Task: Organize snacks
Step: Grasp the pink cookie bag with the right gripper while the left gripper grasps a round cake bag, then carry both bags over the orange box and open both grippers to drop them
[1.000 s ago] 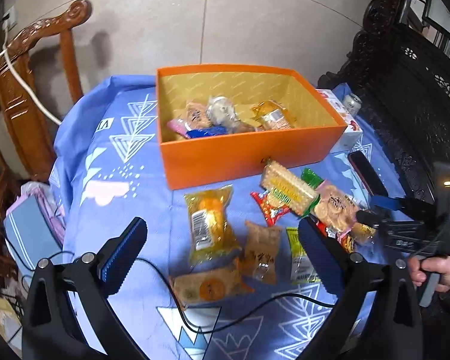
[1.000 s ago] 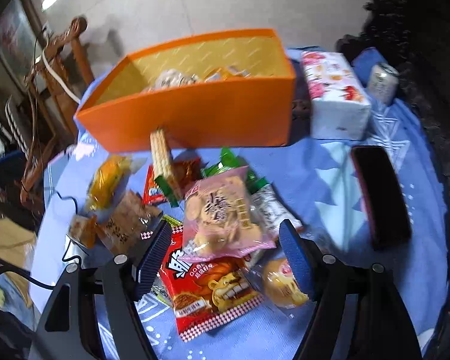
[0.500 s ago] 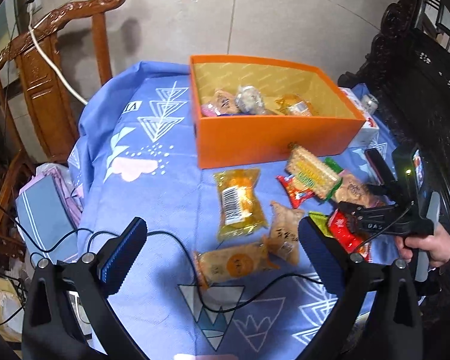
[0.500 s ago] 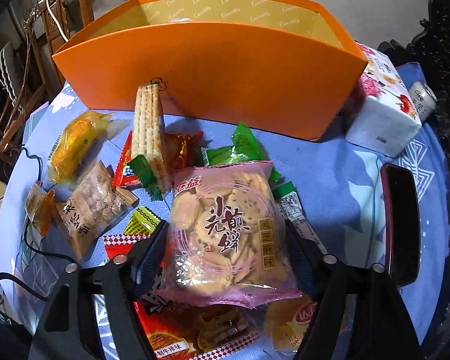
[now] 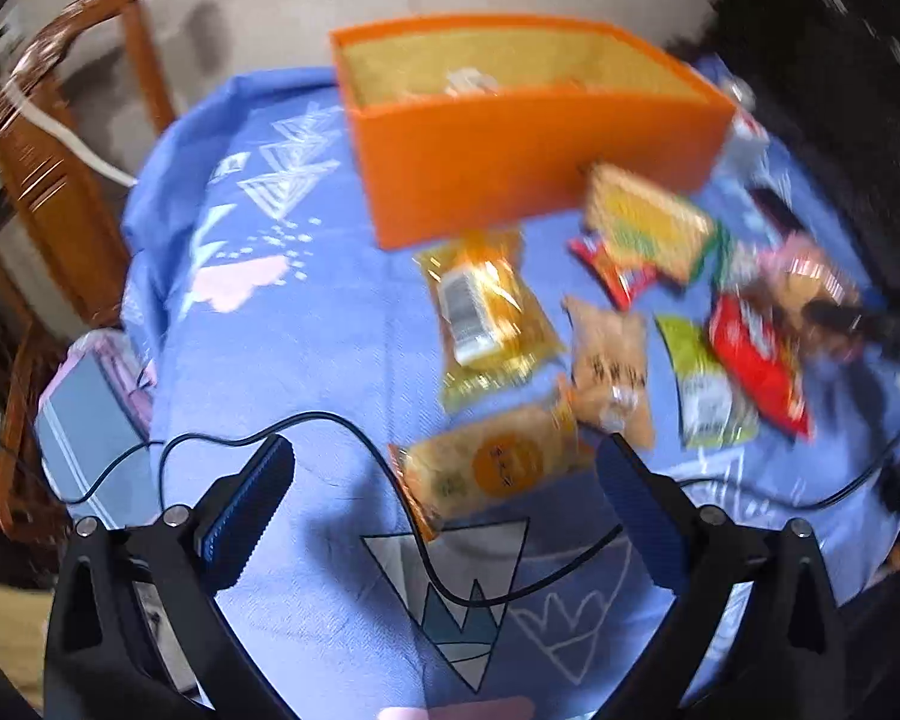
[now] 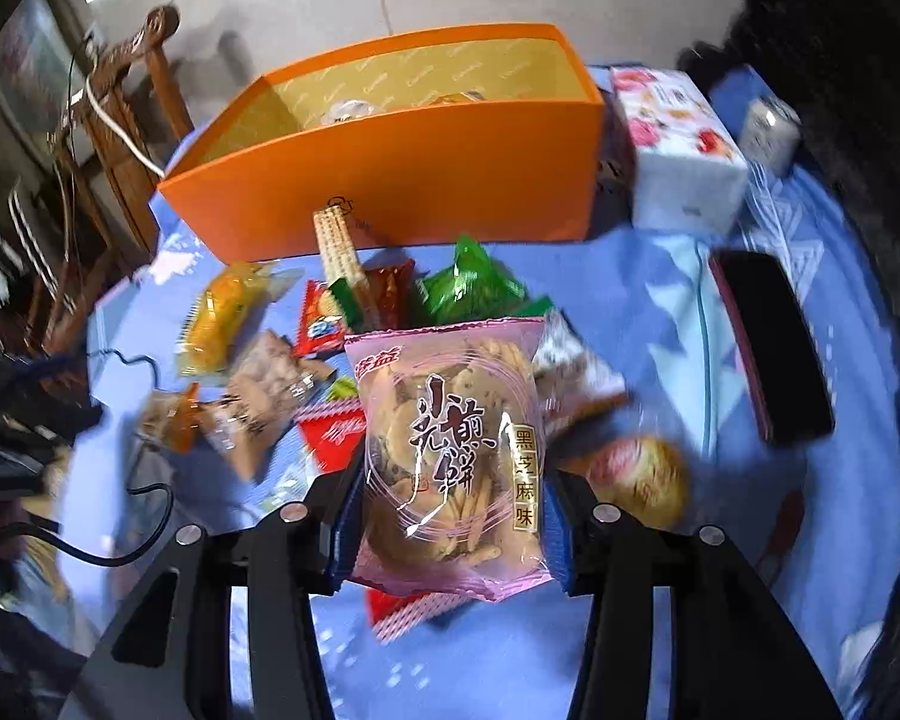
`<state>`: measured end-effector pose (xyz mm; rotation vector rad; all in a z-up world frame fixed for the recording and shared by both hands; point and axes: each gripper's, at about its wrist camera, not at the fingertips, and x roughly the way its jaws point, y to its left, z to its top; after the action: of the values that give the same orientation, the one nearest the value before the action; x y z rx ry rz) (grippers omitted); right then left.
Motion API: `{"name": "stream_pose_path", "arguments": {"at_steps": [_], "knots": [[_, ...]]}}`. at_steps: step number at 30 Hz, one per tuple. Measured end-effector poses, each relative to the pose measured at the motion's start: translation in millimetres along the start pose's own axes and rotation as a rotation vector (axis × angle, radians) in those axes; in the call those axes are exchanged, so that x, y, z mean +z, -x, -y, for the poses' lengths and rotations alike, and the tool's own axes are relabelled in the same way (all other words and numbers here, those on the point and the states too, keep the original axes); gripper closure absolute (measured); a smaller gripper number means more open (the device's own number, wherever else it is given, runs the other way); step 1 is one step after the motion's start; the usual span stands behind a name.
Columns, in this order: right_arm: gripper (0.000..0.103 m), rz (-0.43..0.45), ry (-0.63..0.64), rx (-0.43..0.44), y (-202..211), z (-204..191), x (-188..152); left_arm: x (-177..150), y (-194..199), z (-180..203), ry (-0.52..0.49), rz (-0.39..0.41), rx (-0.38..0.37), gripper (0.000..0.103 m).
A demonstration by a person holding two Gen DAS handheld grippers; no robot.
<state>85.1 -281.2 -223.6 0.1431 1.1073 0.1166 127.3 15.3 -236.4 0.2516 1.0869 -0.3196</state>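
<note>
An orange box (image 5: pixel 540 138) (image 6: pixel 390 180) holding a few snacks stands at the back of the blue cloth. Loose packets lie in front of it. My right gripper (image 6: pixel 455 516) has a pink cracker bag (image 6: pixel 450 456) between its jaws; they are closing and both pads touch the bag's sides. In the left wrist view that gripper shows blurred at the far right with the pink bag (image 5: pixel 810 276). My left gripper (image 5: pixel 444 468) is open, low over a pastry packet with an orange round label (image 5: pixel 492 468). Beyond it lie a yellow packet (image 5: pixel 486 312) and a tan packet (image 5: pixel 612 360).
A flowered tissue box (image 6: pixel 678 150), a can (image 6: pixel 771 126) and a dark flat case (image 6: pixel 774 348) sit right of the box. A black cable (image 5: pixel 330 426) snakes across the cloth near my left fingers. A wooden chair (image 5: pixel 48 138) stands left; dark carved furniture stands right.
My left gripper has sunk toward the cloth, and the orange-label packet now lies between its open fingers. The right jaws have closed in onto the pink bag.
</note>
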Motion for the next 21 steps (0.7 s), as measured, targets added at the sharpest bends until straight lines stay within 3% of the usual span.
{"name": "stream_pose_path", "arguments": {"at_steps": [8,10,12,18,20,21], "knots": [[0.054,0.009,-0.064,0.000,18.0,-4.2,-17.3,-11.1,-36.8,22.9,-0.353,-0.002,-0.042,0.006],[0.053,0.015,-0.079,-0.010,22.9,-5.7,-20.8,-12.7,-46.3,24.4,-0.415,-0.007,-0.049,0.024],[0.053,0.017,-0.085,-0.024,26.6,-7.5,-25.0,-12.3,-57.3,25.2,-0.463,-0.036,-0.090,0.033],[0.053,0.014,-0.107,-0.065,35.2,-16.3,-40.6,-11.6,-73.9,24.1,-0.531,-0.046,-0.152,0.038],[0.053,0.019,-0.123,-0.075,39.4,-18.5,-45.7,-9.1,-75.9,20.1,-0.520,-0.051,-0.195,0.047],[0.053,0.021,-0.129,-0.077,40.7,-18.8,-47.1,-7.1,-76.6,18.4,-0.510,-0.059,-0.230,0.057]]}}
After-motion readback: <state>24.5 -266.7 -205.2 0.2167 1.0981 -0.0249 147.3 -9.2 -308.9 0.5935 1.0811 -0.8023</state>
